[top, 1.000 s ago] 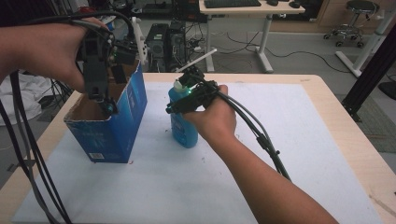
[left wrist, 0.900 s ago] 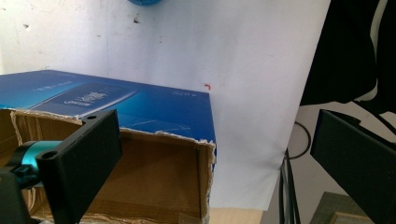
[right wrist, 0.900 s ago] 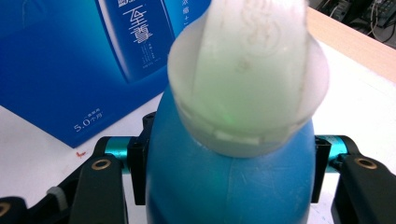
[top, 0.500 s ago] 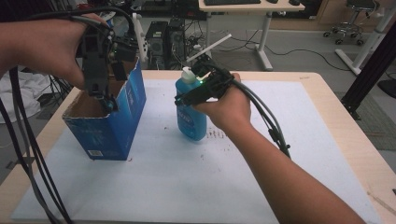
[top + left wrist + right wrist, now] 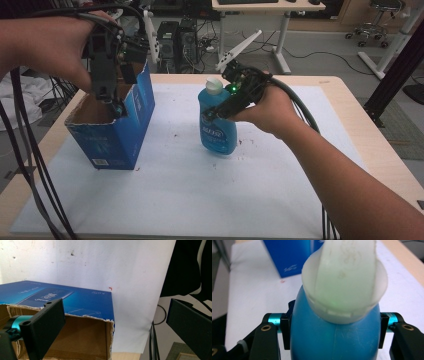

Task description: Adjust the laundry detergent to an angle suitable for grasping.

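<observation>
The right gripper (image 5: 220, 111) clamps its fingers on the blue bottle (image 5: 218, 131), upright over the white sheet (image 5: 200, 190) on the bench; the left gripper (image 5: 112, 97), fingers wide, hangs over the open blue box (image 5: 117, 142).

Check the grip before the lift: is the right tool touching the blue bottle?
Touching. The right gripper view shows the right tool clamped against both sides of the blue bottle.
</observation>
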Demonstrator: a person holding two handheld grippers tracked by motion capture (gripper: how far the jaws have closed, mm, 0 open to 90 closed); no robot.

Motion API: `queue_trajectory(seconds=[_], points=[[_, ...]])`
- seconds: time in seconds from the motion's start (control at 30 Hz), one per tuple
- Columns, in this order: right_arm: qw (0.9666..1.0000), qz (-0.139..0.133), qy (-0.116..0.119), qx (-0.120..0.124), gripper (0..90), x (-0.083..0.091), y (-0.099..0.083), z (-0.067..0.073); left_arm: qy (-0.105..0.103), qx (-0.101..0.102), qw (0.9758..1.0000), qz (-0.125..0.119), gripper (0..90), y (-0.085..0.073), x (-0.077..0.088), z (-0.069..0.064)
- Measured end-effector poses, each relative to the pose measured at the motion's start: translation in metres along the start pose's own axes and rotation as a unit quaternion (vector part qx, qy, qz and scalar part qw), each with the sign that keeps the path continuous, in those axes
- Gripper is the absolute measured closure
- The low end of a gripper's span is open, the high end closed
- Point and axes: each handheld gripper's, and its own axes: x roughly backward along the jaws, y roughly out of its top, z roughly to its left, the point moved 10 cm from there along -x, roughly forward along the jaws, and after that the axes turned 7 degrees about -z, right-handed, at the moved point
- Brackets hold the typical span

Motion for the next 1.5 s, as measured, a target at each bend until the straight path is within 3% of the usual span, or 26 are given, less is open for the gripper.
queue_trajectory(seconds=[0.17, 0.4, 0.73, 0.93, 1.07, 1.5], points=[[0.9971, -0.005, 0.059, 0.048, 37.3, 0.004, -0.004, 0.014, -0.002, 0.001, 1.0000, 0.001, 2.0, 0.000, 0.000, -0.001], [0.9895, -0.010, 0.123, 0.076, 37.4, 0.010, -0.007, 0.030, -0.002, 0.001, 1.0000, 0.002, 2.0, 0.000, -0.001, -0.001], [0.9728, -0.015, 0.194, 0.125, 37.3, 0.011, -0.013, 0.053, -0.003, 0.000, 1.0000, 0.002, 2.0, 0.000, -0.001, -0.002], [0.9644, -0.017, 0.220, 0.146, 37.3, 0.005, -0.017, 0.063, -0.005, 0.000, 1.0000, 0.001, 2.0, 0.000, -0.003, -0.002], [0.9609, -0.018, 0.232, 0.150, 37.2, 0.002, -0.020, 0.068, -0.004, -0.001, 1.0000, 0.003, 2.0, -0.001, -0.004, -0.002], [0.9604, -0.014, 0.233, 0.151, 37.1, -0.005, -0.029, 0.070, -0.004, 0.000, 1.0000, 0.002, 2.0, -0.001, -0.005, -0.001]])
